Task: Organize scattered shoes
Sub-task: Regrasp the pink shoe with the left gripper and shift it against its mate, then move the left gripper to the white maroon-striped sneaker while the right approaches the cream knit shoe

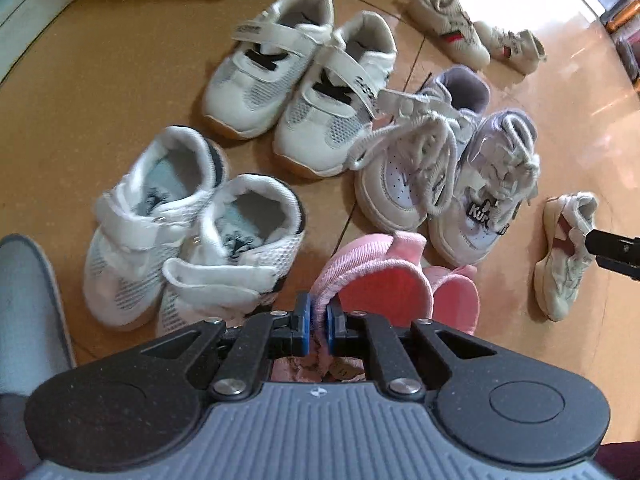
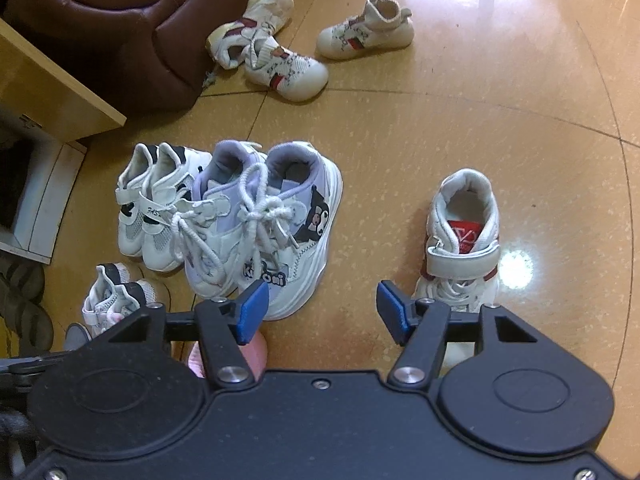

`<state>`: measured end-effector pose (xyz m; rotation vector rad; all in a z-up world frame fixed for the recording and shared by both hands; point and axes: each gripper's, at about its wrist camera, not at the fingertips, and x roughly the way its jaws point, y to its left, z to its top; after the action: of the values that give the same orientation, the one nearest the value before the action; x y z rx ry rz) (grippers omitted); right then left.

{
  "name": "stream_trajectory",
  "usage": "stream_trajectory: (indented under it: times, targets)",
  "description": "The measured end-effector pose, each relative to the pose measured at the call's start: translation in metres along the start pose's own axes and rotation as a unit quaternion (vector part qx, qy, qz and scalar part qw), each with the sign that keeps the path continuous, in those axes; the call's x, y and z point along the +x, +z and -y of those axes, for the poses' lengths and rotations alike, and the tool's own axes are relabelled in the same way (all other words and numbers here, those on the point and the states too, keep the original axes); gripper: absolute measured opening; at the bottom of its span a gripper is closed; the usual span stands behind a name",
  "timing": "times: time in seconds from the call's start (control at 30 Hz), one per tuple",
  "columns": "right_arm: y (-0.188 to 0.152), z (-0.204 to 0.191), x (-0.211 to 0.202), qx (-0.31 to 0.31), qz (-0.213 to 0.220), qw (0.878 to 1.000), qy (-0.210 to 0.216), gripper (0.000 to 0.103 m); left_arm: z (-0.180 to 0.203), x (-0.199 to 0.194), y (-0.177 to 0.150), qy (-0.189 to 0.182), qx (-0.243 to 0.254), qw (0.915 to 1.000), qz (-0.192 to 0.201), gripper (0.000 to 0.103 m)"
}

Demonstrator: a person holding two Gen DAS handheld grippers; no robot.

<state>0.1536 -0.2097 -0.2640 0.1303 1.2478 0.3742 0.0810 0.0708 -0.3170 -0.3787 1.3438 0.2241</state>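
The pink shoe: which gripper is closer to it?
Left. The left gripper is clamped on the pink shoe at its collar. The right gripper hangs open over bare floor beside it, touching nothing.

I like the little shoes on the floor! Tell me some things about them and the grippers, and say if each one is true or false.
1. The left gripper is pinching a pink shoe by its collar. True.
2. The right gripper is squeezing the shoe with the red insole. False: it is open with only bare floor between its fingers, and that shoe stands off to one side.
3. The purple lace-up shoes stand side by side as a pair. True.
4. The purple shoes have strap fastenings and no laces. False: they have thick white laces.
5. Shoes with red stripes lie farther off, near a brown leather seat. True.
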Motion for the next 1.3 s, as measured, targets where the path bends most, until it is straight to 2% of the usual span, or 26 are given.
stream_trajectory:
  times: [0.17,0.33,0.4,0.43,0.47,0.53,0.7,0.8,0.9,1.0,1.13,1.3]
  targets:
    - [-0.001,0.005,0.013,0.003,-0.01,1.0,0.003,0.062,0.016,0.015,0.001,0.041,0.051,0.9978,0.0,0.007]
    - [0.0,0.015,0.02,0.017,-0.015,1.0,0.001,0.062,0.021,0.024,0.002,0.049,0.06,0.9969,-0.008,0.008]
    - [0.0,0.017,0.022,0.022,-0.015,1.0,0.0,0.062,0.024,0.027,0.002,0.051,0.068,0.9962,-0.016,0.013]
    - [0.0,0.018,0.022,0.024,-0.015,1.0,-0.002,0.062,0.023,0.026,0.003,0.05,0.059,0.9968,-0.02,0.027]
    - [0.0,0.018,0.021,0.024,-0.013,1.0,-0.004,0.062,0.02,0.024,0.002,0.039,0.047,0.9979,-0.022,0.051]
    - [0.002,0.02,0.018,0.028,-0.008,1.0,-0.008,0.066,0.015,0.021,-0.001,0.01,0.025,0.9993,-0.025,0.063]
    - [0.004,0.026,-0.001,0.061,0.016,0.998,-0.015,0.07,0.009,0.004,-0.004,0.0,0.012,0.9998,-0.016,0.064]
    - [0.006,0.026,-0.012,0.072,0.028,0.997,-0.016,0.073,0.006,-0.03,0.002,-0.016,0.003,0.9997,0.019,0.064]
    - [0.013,0.018,-0.022,0.055,0.038,0.997,-0.023,0.077,0.008,-0.063,0.014,-0.032,0.001,0.9975,0.063,0.064]
    - [0.025,0.009,-0.034,0.037,0.054,0.998,-0.022,0.079,0.016,-0.099,0.029,-0.035,0.031,0.99,0.133,0.064]
    - [0.05,-0.006,-0.048,0.013,0.065,0.998,0.017,0.077,0.026,-0.129,0.056,-0.051,0.045,0.9803,0.185,0.064]
    - [0.1,-0.022,-0.055,-0.083,0.08,0.993,-0.022,0.077,0.033,-0.124,0.099,-0.056,0.066,0.9773,0.194,0.064]
